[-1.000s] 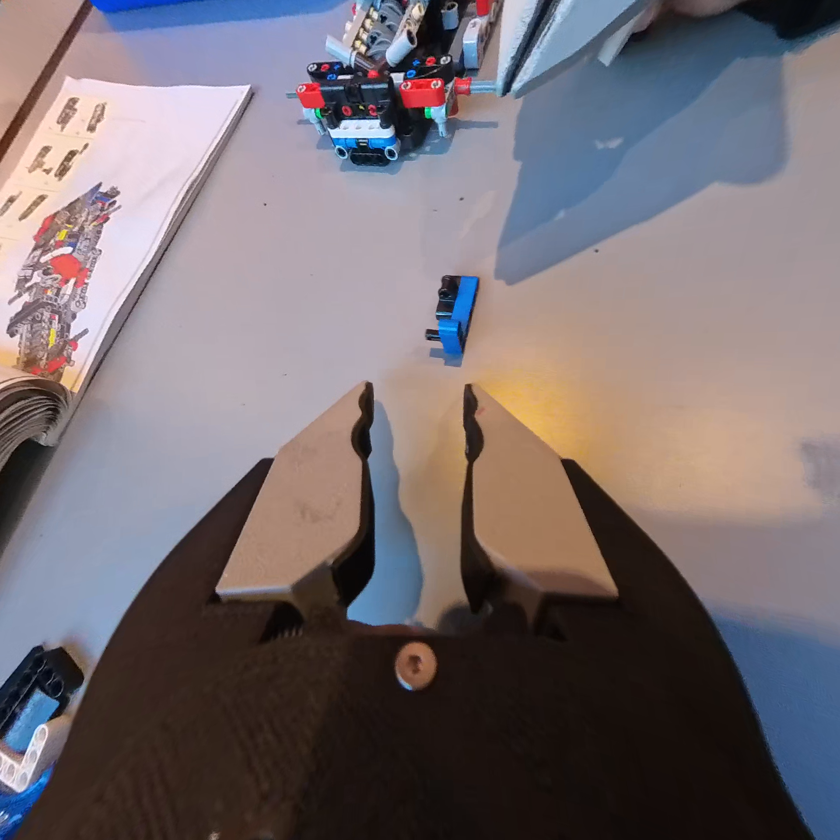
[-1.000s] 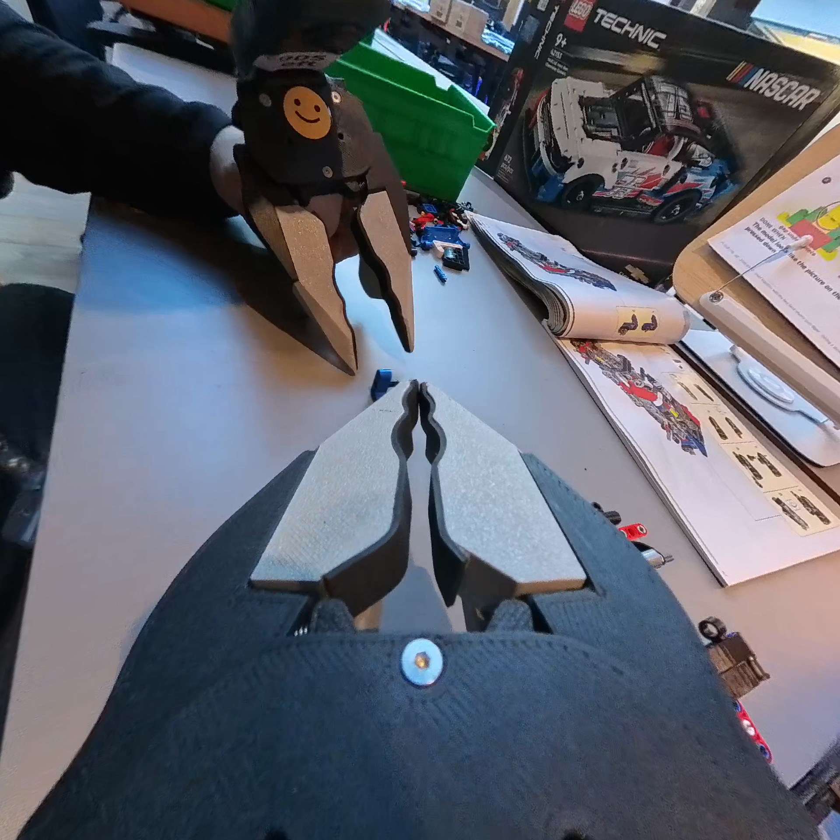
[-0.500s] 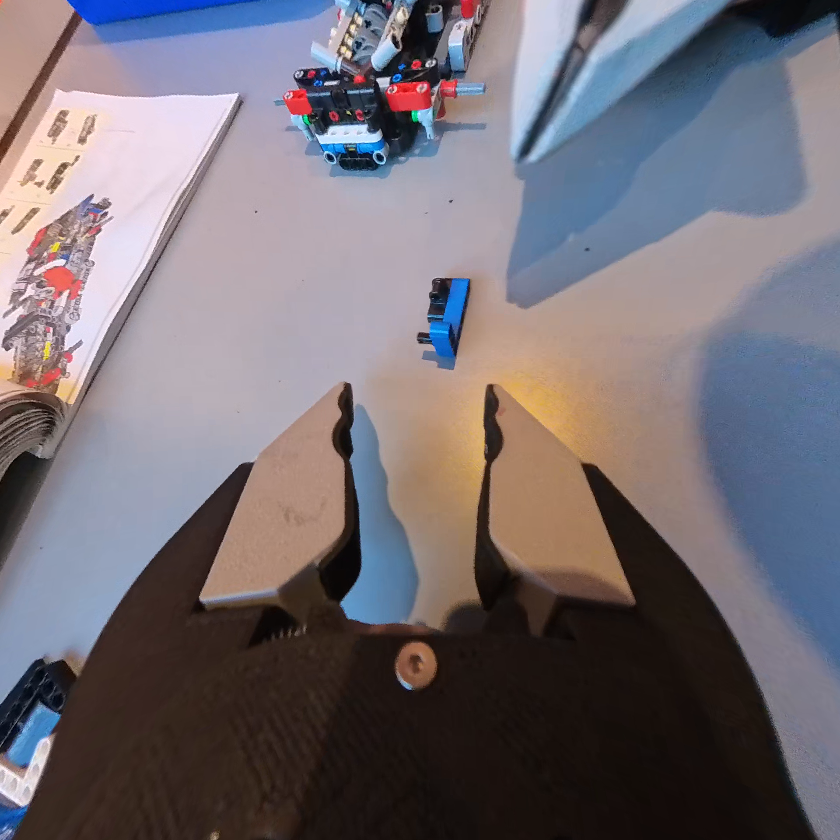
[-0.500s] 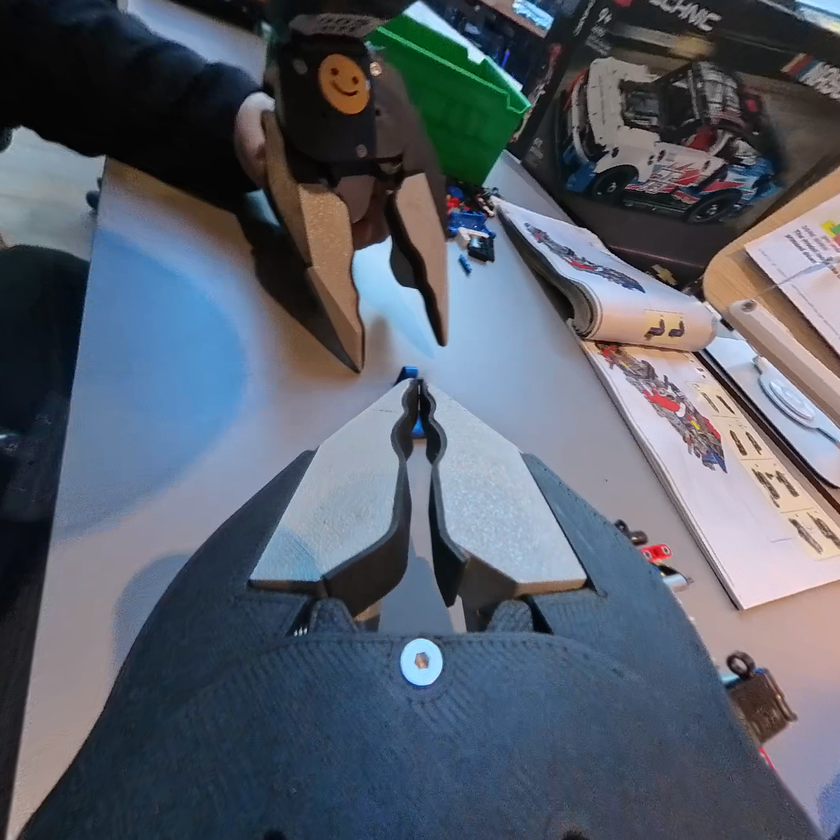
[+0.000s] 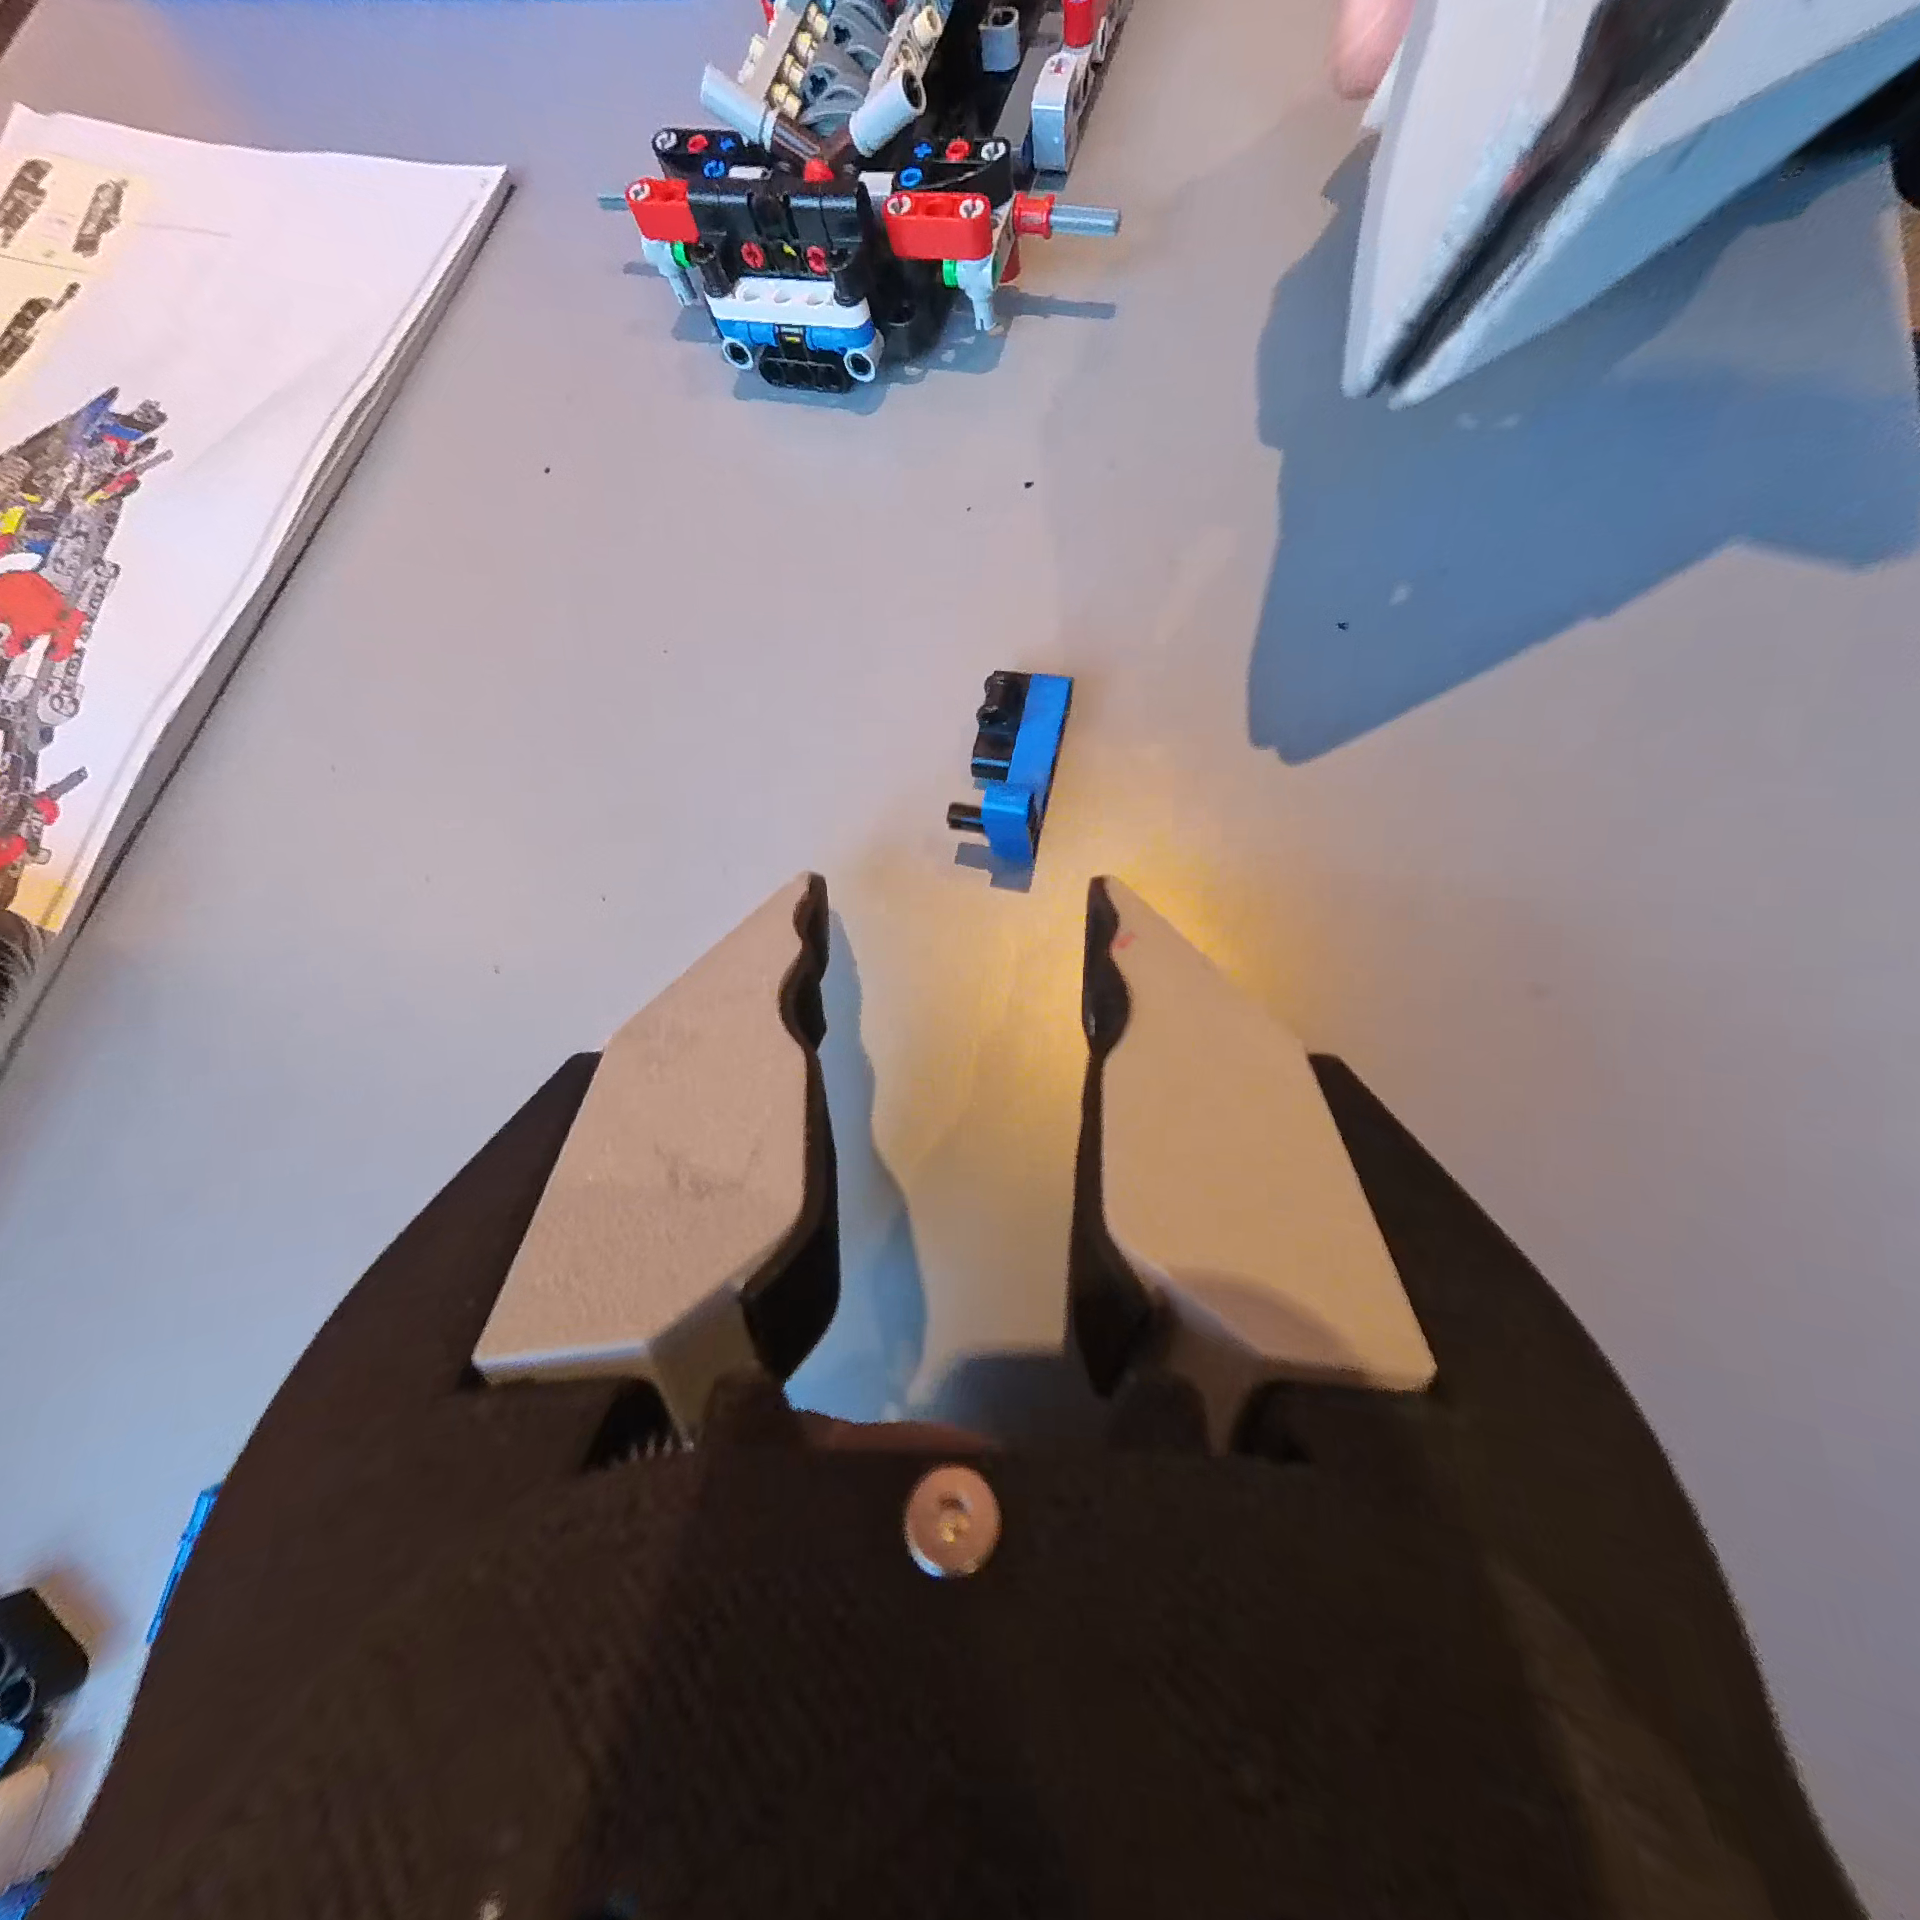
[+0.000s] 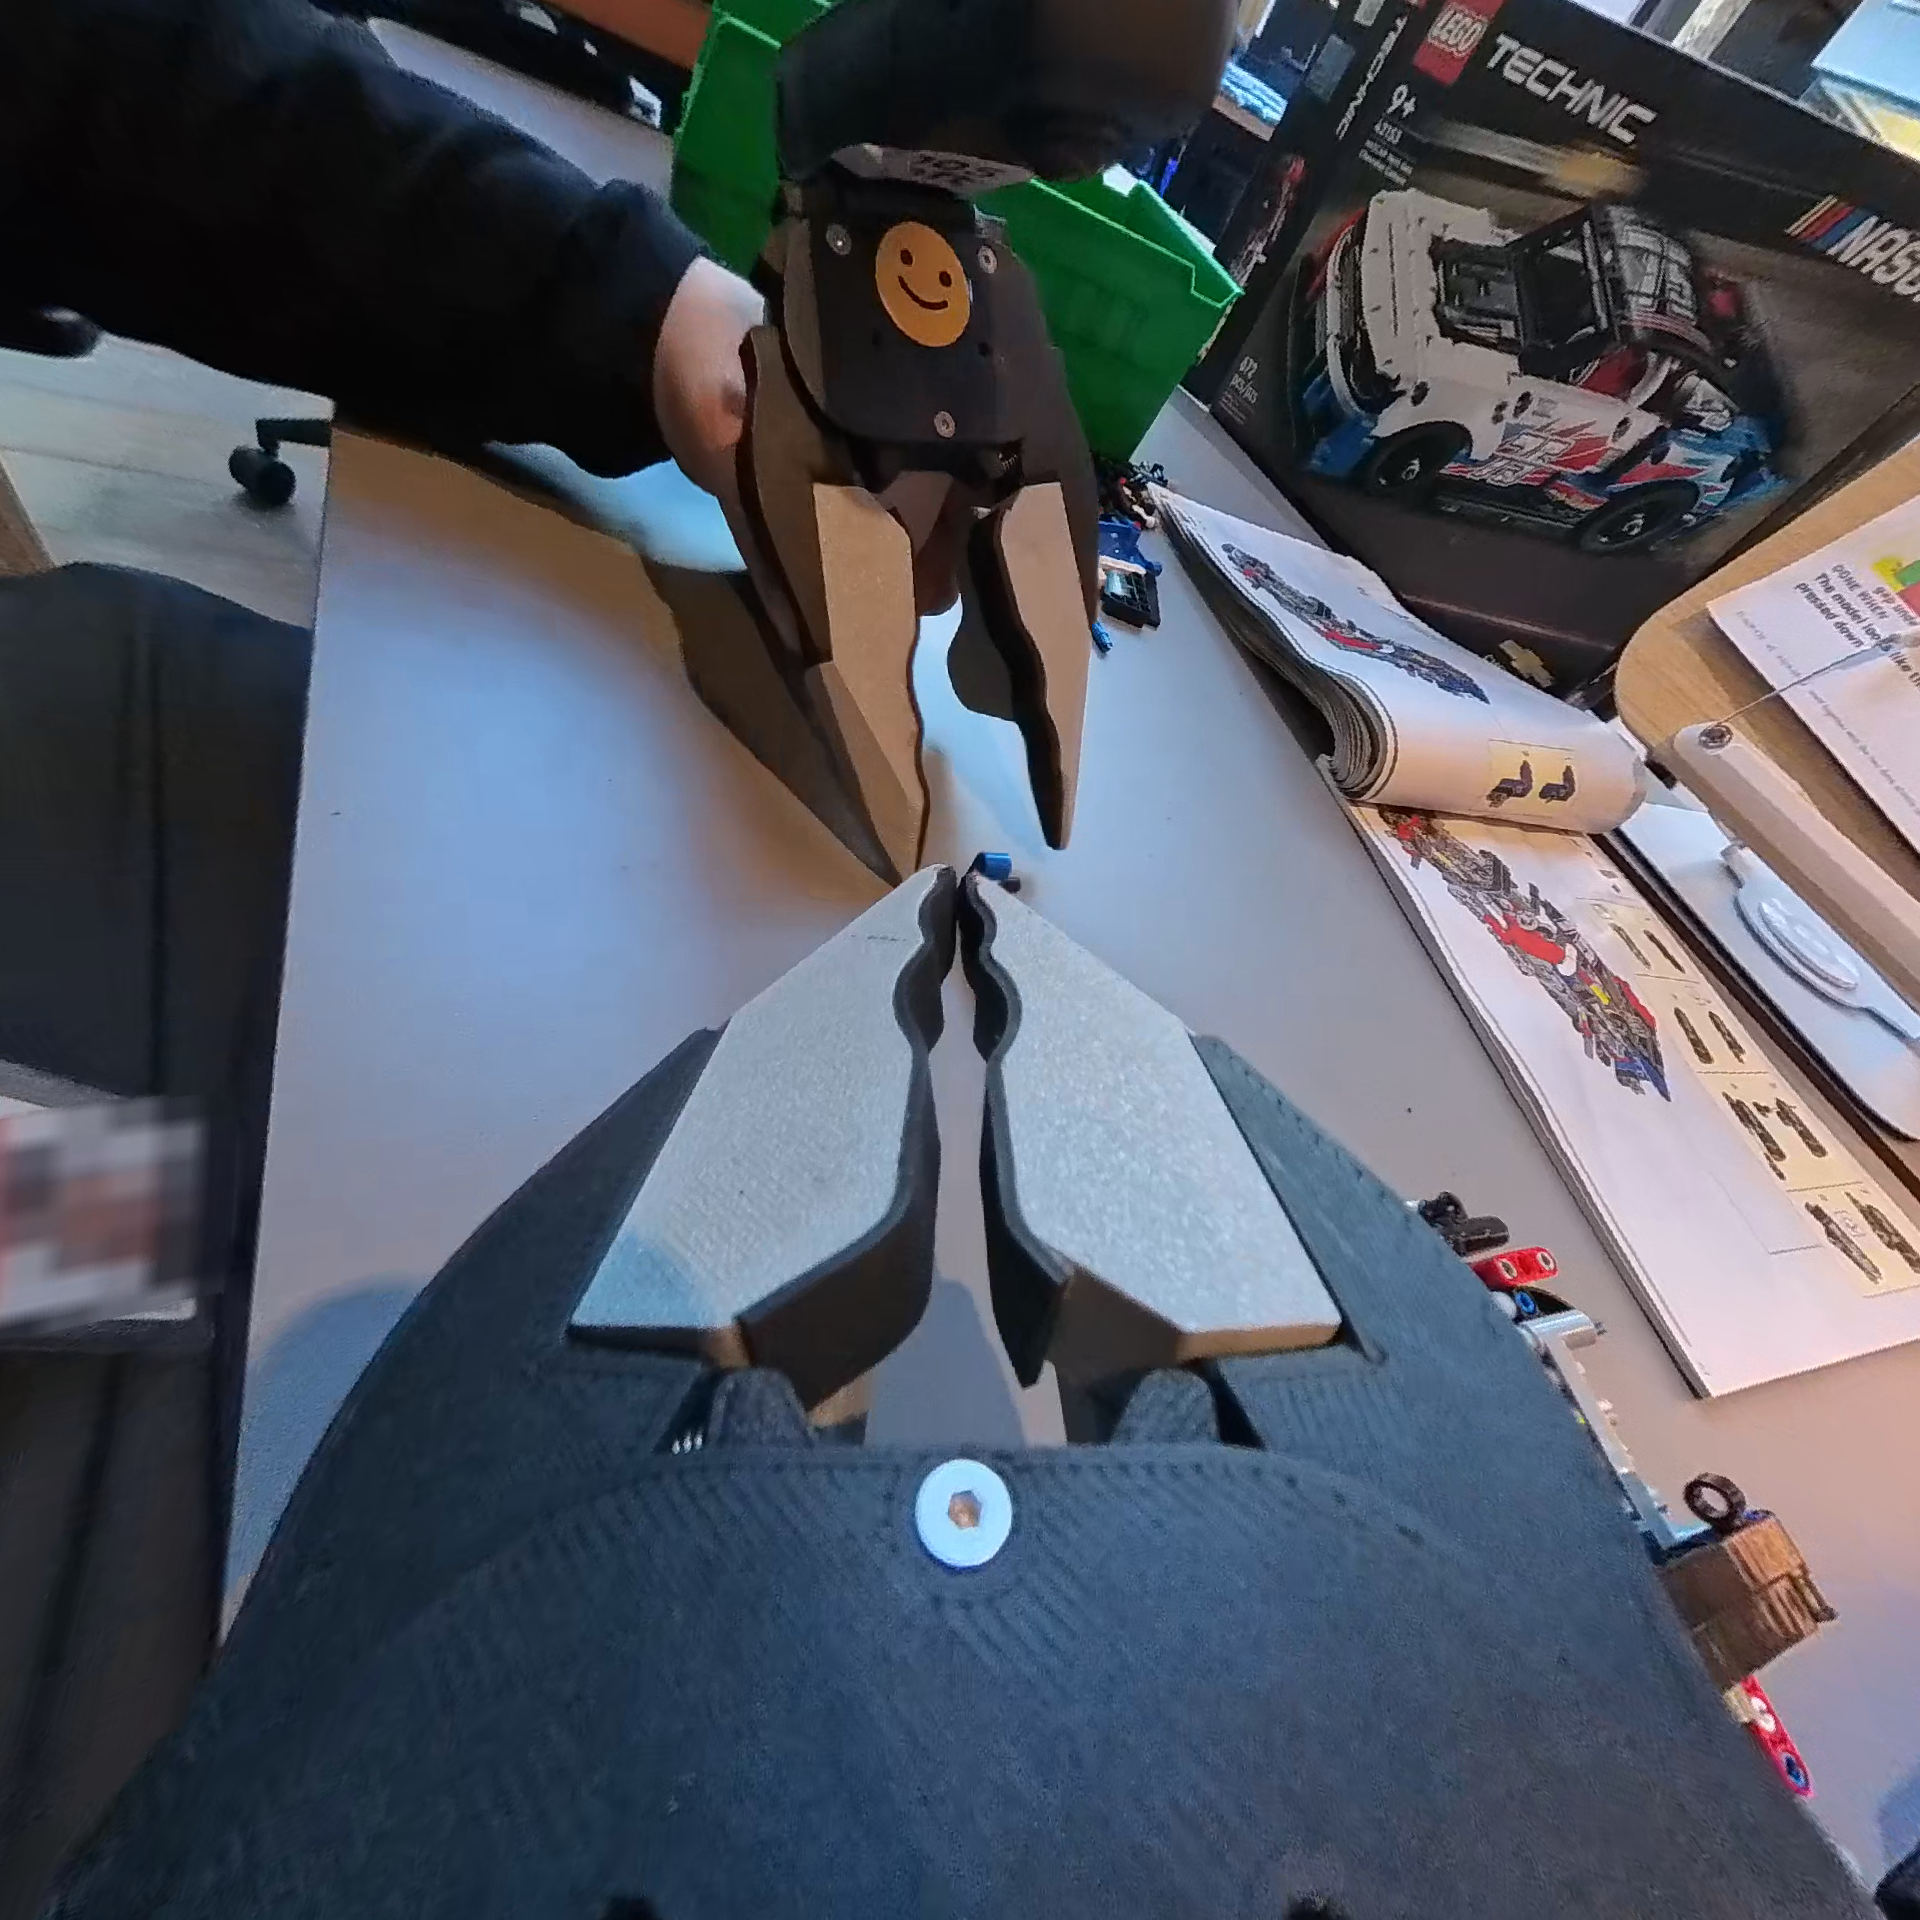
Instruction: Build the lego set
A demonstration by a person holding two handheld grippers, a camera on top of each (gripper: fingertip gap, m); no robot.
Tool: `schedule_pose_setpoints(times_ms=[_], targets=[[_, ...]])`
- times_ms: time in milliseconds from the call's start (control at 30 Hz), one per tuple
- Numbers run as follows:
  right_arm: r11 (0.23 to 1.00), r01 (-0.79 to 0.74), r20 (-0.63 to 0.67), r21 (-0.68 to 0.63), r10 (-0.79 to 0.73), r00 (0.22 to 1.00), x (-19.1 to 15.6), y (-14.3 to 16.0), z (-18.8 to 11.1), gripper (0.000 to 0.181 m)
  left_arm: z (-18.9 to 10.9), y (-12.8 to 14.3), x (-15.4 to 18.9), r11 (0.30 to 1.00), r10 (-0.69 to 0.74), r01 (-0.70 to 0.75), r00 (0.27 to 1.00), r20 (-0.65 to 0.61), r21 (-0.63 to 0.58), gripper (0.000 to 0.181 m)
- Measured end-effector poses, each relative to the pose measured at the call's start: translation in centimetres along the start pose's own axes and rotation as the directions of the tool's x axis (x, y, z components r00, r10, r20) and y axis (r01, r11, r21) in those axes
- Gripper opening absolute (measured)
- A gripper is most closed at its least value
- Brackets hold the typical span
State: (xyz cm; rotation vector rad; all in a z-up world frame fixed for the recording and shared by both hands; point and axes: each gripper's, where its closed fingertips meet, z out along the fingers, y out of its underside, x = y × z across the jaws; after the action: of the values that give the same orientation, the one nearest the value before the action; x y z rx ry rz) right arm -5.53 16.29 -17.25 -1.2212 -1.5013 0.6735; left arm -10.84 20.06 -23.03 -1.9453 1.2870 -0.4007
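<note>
A small blue piece with black pins point(image 5: 1023, 764) lies on the grey table point(image 5: 623, 675), just beyond my left gripper point(image 5: 956, 894). The left gripper is open and empty, tips a little short of the piece. In the right wrist view the left gripper point(image 6: 987, 847) points down over the blue piece point(image 6: 992, 864), which my right gripper point(image 6: 956, 885) mostly hides. The right gripper is shut and empty, tips close to the piece. It also shows in the left wrist view point(image 5: 1455, 260) at upper right. The partly built model point(image 5: 831, 229) stands at the far side.
An open instruction booklet point(image 5: 208, 416) lies at the left, also in the right wrist view point(image 6: 1455, 707). A green bin point(image 6: 1091, 281), the set's box point(image 6: 1558, 312) and a heap of loose parts point(image 6: 1127, 551) sit behind. More loose parts point(image 6: 1507, 1257) lie at the right. The gap from one gripper's tips to the other's is roughly 9 cm.
My left gripper has opened wider than a second ago and moved in toward the blue piece. My right gripper, still shut, has come closer to the piece from the other side.
</note>
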Motion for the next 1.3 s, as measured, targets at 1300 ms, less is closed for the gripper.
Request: schedule_pose_setpoints(times_ms=[1300], targets=[[0.995, -0.1, 0.001, 0.018, 0.1, 0.995, 1.2, 0.0, 0.2, 0.0, 2.5, -2.1, 0.3, 0.997, 0.072, -0.072, 0.997, -0.023, 0.0, 0.013]])
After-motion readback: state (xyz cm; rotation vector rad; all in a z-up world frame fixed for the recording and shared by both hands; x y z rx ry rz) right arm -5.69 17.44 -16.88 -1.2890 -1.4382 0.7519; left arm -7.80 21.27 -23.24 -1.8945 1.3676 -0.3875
